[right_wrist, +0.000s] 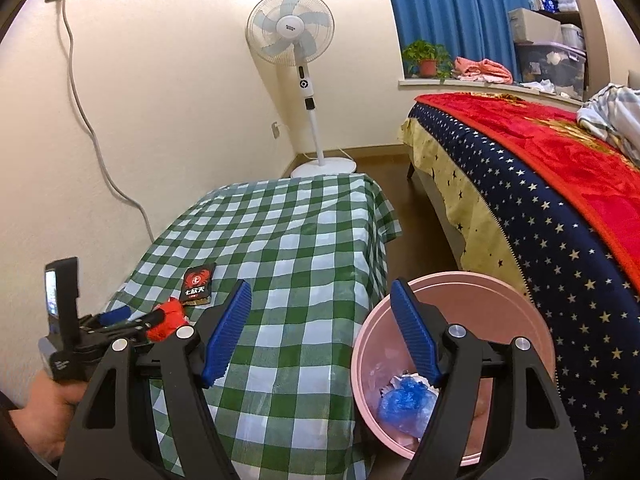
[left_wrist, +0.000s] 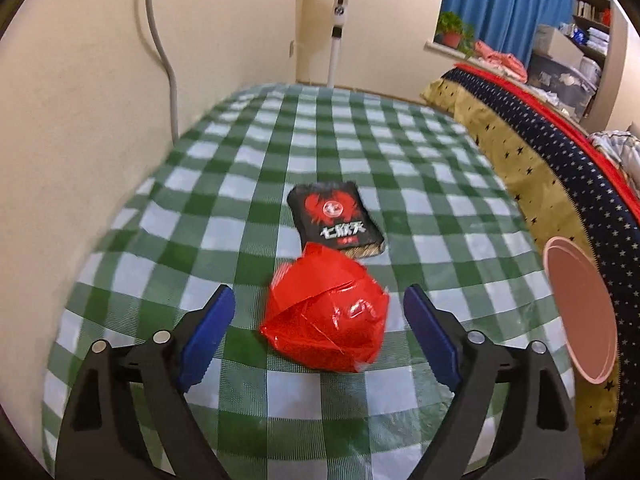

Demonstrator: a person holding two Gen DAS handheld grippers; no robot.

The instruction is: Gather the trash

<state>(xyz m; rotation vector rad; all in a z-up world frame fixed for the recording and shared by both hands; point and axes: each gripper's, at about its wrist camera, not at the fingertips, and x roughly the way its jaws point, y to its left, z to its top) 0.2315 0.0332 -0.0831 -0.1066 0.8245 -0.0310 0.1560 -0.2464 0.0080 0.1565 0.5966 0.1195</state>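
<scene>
The left gripper (left_wrist: 319, 312) straddled the red wrapper (left_wrist: 326, 316) with jaws spread, while the right gripper (right_wrist: 320, 320) gaped over the bin (right_wrist: 536, 316)

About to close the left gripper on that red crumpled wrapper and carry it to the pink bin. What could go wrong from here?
1. The left gripper is open around the red wrapper, pads not touching; the crumpled film may squash or slip.
2. The black packet lies right behind it and could get nudged.
3. The pink bin sits off the table's edge, so a loose grip could drop the wrapper on the floor.
</scene>
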